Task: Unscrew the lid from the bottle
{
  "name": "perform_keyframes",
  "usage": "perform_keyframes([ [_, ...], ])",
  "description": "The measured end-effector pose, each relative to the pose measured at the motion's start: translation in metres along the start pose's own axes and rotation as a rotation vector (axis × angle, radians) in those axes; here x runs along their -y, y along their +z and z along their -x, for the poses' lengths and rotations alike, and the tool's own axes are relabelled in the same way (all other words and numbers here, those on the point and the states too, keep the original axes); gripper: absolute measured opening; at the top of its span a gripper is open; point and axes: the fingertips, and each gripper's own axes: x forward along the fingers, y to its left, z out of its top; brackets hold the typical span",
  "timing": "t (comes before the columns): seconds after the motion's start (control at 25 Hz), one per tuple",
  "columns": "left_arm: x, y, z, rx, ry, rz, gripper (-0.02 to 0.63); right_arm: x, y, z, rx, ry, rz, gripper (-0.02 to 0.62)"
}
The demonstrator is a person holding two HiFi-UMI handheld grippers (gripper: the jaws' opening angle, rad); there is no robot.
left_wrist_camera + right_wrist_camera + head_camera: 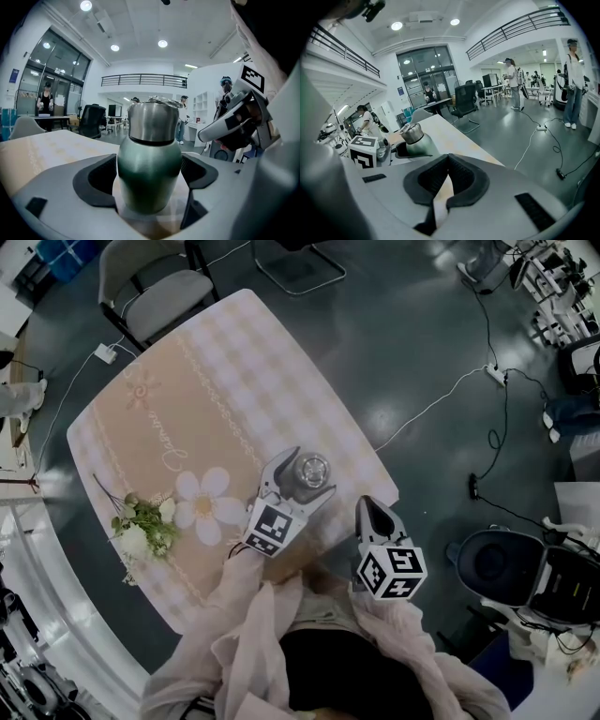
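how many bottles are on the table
1: a green bottle with a steel lid, standing near the table edge, between the left gripper's jaws. No other shows; none seems hidden.

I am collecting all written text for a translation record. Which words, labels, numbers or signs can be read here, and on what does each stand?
No text reads clearly.
Cursive word on the tablecloth: too blurred to read.
Blue sign beside the glass doors: too small.
Marker cubes: square patterns only, no letters.
Bottle: no label visible.
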Motion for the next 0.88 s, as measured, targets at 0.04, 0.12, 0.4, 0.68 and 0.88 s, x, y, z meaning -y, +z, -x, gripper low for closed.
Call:
perform_keyframes([
  [0.04,0.0014,0.0001,-0.0013,-0.002,-0.005,-0.003,0.411,0.0005,0.0006,-0.0010,-0.002,0.001,0.000,0.012],
  [0.12,0.0031,-0.0001,-0.0037,-0.008,-0.011,-0.009,0.411,0.0018,0.0011,-0.0028,-0.003,0.003,-0.001,0.012],
  [0.4,0.0023,-0.0020,-0.0070,-0.028,-0.005,-0.011,0.410,0.0055,0.0019,-0.0063,-0.005,0.010,-0.001,0.012],
  [0.68,-0.0027,-0.0014,-0.0058,-0.022,0.018,0.007,0.407,0.0056,0.0020,-0.0061,-0.008,0.017,0.004,0.012],
  [0.88,-0.0023,-0.0008,-0.0058,-0.025,0.028,-0.002,0.405,0.0047,0.0028,-0.0052,-0.005,0.029,0.010,0.012],
])
